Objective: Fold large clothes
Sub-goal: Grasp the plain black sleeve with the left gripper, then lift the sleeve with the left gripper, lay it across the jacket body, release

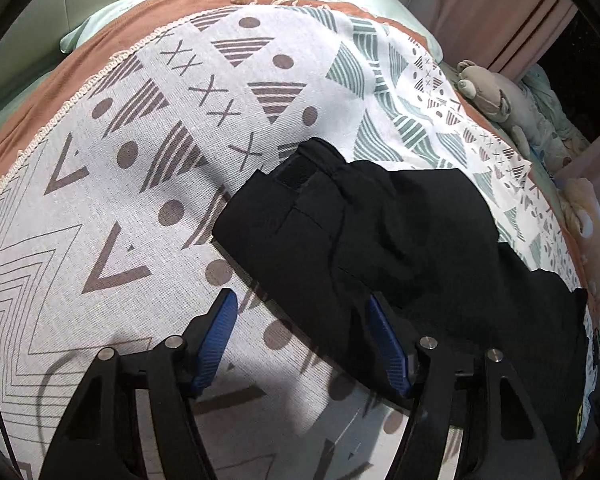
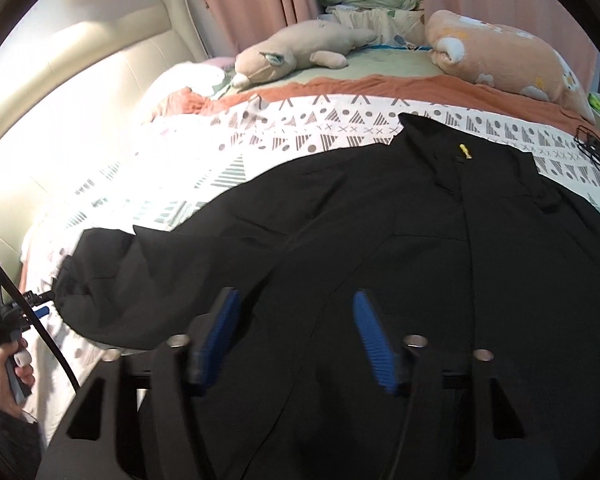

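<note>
Jacket (image 2: 380,220), black and mostly spread flat on the patterned bedspread (image 1: 140,160), lies beneath the right gripper (image 2: 296,320) and beside the left gripper (image 1: 300,320), both spread and holding nothing, so folding appears barely begun, one sleeve (image 1: 320,208) lying loose.

open blanket (image 1: 100,184) left of jacket (image 1: 400,240)

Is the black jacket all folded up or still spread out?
Mostly spread out. The black jacket lies flat across the patterned bedspread, front up, one sleeve stretched out sideways. Neither gripper holds it.
</note>
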`<state>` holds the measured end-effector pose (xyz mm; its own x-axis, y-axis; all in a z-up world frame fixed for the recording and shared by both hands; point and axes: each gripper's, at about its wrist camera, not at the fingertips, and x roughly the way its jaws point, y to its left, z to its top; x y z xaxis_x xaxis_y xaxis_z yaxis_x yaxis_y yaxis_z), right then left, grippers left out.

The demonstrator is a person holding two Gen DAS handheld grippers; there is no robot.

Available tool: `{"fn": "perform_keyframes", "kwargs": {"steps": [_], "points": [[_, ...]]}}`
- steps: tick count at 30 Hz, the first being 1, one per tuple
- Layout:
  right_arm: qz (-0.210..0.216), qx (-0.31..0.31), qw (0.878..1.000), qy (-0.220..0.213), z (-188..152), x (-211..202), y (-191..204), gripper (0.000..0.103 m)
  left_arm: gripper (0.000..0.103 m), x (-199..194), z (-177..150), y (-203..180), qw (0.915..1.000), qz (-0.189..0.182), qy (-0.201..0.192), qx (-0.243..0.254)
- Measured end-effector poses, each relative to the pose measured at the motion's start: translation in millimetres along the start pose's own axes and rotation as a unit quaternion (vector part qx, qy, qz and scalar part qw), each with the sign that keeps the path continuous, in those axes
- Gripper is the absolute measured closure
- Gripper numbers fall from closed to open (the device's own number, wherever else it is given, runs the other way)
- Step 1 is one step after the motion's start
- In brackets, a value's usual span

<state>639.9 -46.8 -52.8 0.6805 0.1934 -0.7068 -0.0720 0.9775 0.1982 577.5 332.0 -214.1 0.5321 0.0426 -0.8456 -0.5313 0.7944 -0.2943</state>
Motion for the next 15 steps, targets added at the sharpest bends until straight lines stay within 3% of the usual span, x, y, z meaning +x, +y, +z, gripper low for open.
{"fn": "perform_keyframes", "kwargs": {"steps": [5,15], "points": [[0.002,0.01,1.0,0.015,11.3,36.3,4.6,0.069,0.093,7.0,7.7,-7.8,0.9999,-0.004,0.003,0.011],[0.082,0.073,0.991,0.081,10.9,123.3,-3.6,0.072,0.096,-91.8,34.3,-58.9,0.991,-0.016,-0.102,0.085]]}}
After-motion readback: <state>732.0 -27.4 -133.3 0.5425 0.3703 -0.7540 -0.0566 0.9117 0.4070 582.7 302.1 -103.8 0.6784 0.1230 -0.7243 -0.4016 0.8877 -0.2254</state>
